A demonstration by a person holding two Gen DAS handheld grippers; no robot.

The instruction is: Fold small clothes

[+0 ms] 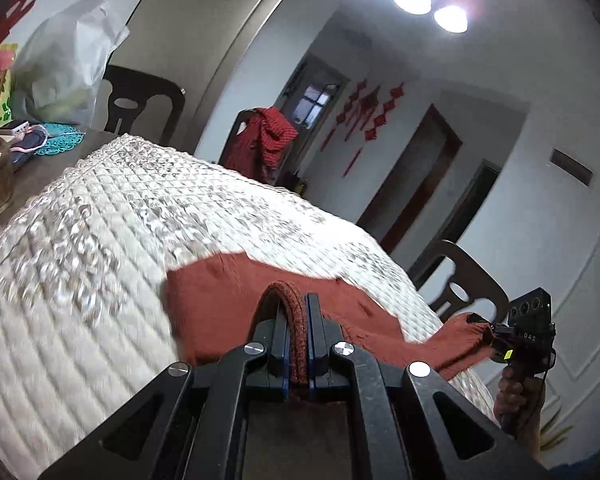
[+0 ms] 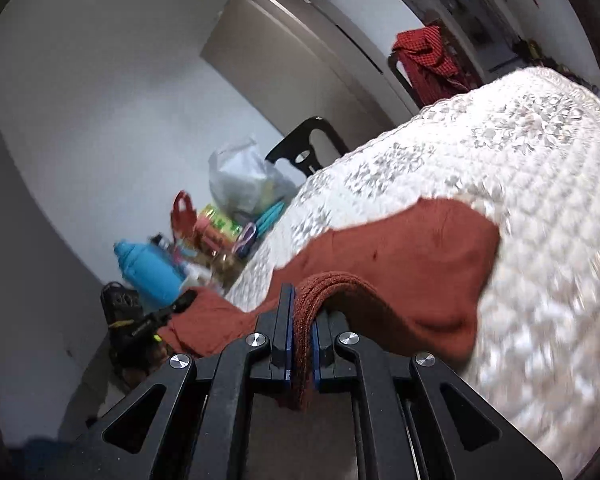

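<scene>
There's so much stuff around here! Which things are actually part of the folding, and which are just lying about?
Part of the job:
- rust-red garment, pinched by both tools
- left tool
- right tool
- white quilted cover under it

Just lying about:
- white plastic bag
- blue bottle
- teal mat
- red cloth on a chair

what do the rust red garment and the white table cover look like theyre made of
Garment: soft matte knit or woven cloth, probably; its pinched edge looks ribbed and thick. Table cover: quilted fabric, diamond stitching with a slight sheen, possibly synthetic.
</scene>
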